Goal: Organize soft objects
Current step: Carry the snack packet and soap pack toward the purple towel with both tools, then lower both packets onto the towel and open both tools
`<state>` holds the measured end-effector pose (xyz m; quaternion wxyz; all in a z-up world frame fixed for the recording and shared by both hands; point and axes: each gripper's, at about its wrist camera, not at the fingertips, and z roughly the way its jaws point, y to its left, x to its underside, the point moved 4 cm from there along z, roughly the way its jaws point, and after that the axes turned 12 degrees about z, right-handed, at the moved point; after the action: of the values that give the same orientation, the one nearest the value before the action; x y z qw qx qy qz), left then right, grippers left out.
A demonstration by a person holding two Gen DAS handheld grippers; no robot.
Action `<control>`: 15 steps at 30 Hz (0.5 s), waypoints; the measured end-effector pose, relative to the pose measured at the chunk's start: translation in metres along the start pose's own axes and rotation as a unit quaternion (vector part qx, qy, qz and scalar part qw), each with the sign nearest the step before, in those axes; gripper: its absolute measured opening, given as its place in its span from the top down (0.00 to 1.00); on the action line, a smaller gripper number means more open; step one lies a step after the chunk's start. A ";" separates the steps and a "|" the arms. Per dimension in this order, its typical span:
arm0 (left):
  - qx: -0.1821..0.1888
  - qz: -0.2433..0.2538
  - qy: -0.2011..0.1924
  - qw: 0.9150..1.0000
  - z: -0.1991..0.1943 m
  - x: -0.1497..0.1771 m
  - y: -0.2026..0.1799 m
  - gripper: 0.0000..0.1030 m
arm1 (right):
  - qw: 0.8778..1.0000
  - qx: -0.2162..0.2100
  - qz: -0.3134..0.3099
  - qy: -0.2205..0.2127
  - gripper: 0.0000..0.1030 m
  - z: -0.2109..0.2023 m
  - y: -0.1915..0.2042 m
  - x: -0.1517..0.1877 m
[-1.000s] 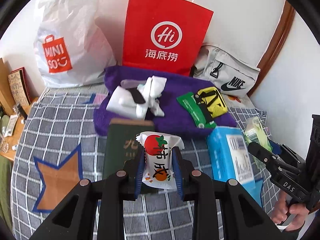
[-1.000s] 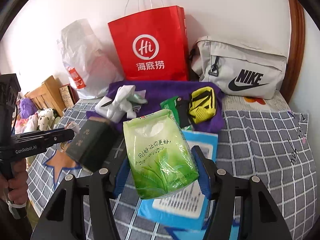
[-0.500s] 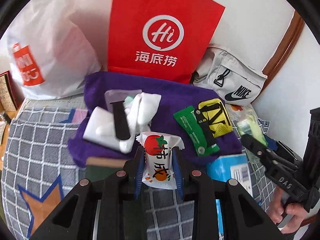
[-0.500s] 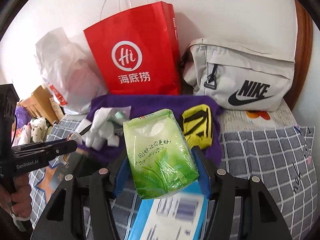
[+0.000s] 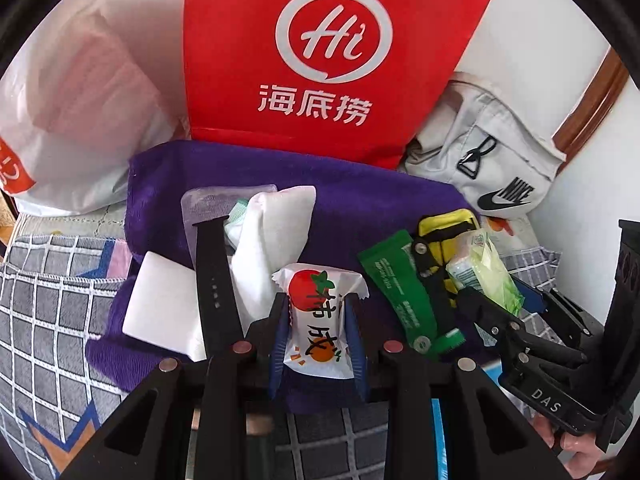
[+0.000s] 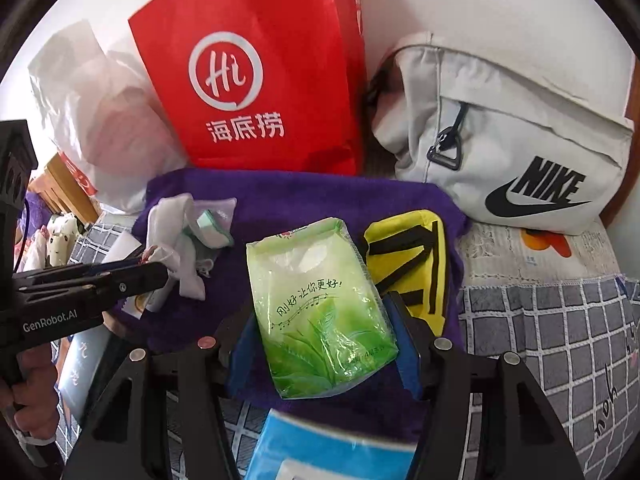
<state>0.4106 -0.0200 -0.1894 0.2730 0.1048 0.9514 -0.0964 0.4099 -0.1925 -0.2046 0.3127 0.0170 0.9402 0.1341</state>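
Observation:
My left gripper (image 5: 318, 320) is shut on a small white snack packet (image 5: 318, 316) printed with a red fruit, held above the near edge of a purple towel (image 5: 360, 196). The right gripper (image 6: 320, 320) is shut on a green tissue pack (image 6: 316, 304), over the same purple towel (image 6: 300, 192). On the towel lie white socks (image 5: 272, 240), a black strap (image 5: 214, 280), a green tag (image 5: 404, 292) and a yellow pouch (image 6: 416, 252). The right gripper with its green pack (image 5: 488, 272) shows at the right of the left wrist view.
A red paper bag (image 5: 332, 52), a white plastic bag (image 5: 80, 112) and a grey Nike bag (image 6: 512, 140) stand against the wall behind the towel. A blue tissue pack (image 6: 332, 448) lies on the checked bedspread (image 6: 560, 340). A dark green box (image 6: 84, 364) sits at left.
Both grippers have moved forward and lower toward the purple towel, each keeping its packet; the bags at the wall now loom larger and the green box has slid out below.

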 end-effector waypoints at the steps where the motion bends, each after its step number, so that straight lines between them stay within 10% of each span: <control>1: 0.002 -0.001 0.003 1.000 0.003 0.000 0.000 0.74 | 1.000 -0.002 -0.001 0.004 0.43 0.003 0.000 0.000; 15: 0.024 -0.006 0.029 0.999 0.030 0.000 -0.002 0.66 | 0.999 0.000 -0.002 0.044 0.39 0.031 -0.003 0.000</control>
<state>0.4256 -0.0290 -0.2141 0.2425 0.1086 0.9568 -0.1177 0.4281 -0.1877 -0.2288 0.2710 0.0095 0.9532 0.1340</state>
